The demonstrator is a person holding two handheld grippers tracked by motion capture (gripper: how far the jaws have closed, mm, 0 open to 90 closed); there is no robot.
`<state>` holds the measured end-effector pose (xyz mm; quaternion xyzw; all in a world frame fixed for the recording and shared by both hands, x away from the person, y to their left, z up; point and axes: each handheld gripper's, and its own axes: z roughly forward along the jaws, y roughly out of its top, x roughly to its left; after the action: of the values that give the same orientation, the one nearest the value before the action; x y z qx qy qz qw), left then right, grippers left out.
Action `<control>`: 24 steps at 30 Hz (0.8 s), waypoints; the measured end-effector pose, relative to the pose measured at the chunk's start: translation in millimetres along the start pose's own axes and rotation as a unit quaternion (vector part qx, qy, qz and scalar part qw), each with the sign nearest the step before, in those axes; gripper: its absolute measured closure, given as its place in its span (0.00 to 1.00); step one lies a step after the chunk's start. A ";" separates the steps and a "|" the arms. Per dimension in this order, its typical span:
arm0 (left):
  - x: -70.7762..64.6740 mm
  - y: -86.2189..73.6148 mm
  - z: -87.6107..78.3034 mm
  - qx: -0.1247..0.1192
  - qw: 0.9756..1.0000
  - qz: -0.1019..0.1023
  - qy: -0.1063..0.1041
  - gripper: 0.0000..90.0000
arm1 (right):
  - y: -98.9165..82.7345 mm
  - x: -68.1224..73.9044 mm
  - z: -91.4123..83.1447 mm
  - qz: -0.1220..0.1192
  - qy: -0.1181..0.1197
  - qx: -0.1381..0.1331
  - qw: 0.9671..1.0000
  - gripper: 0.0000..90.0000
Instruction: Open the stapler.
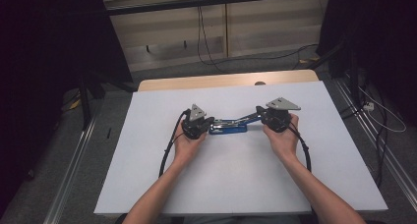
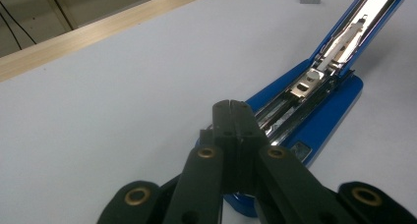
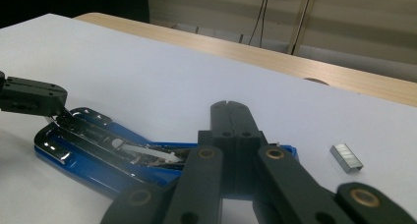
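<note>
A: Blue plastic and bright steel: the blue hinged desk stapler (image 1: 227, 126) is lying at the centre of the high view on the white table top (image 1: 236, 180), between the two hands. Its lid is swung open, so the chrome staple channel is showing.

B: So the opening step is looking done. What are the grippers doing?

A: The left gripper (image 2: 231, 106) is sitting with its black jaws pressed together, tips resting at the stapler's base end near the lower middle of its own view. Whether they are pinching the metal or just pushing on it, I cannot tell.

B: And the other one?

A: The right gripper (image 3: 230, 107) is also showing its jaws shut tight, tips over the raised lid end at centre frame. In the high view it is sitting at the stapler's right end.

B: Any staples going in?

A: Not yet, I judge. A small grey strip of staples (image 3: 346, 157) is lying on the white top at the lower right of the right gripper view, apart from the stapler. Picking it up, loading it and closing the lid are remaining.
</note>
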<state>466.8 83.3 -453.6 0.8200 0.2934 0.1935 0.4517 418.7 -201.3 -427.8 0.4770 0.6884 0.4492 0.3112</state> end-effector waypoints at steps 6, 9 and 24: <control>0.6 -0.5 0.0 -0.002 1.000 -0.004 -0.003 1.00 | -5.0 -3.7 -1.6 -0.008 0.001 0.001 1.000 1.00; 0.4 -0.2 -0.1 0.000 1.000 -0.002 -0.002 1.00 | -6.8 -4.8 -0.6 -0.010 0.002 0.007 1.000 1.00; 2.2 -0.1 -0.3 0.000 1.000 -0.009 -0.007 1.00 | -14.8 -16.7 -8.2 -0.029 0.007 0.016 0.999 1.00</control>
<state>468.3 85.0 -453.5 0.8186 0.2974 0.1841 0.4556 412.0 -221.6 -438.1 0.4587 0.7109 0.4325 0.3116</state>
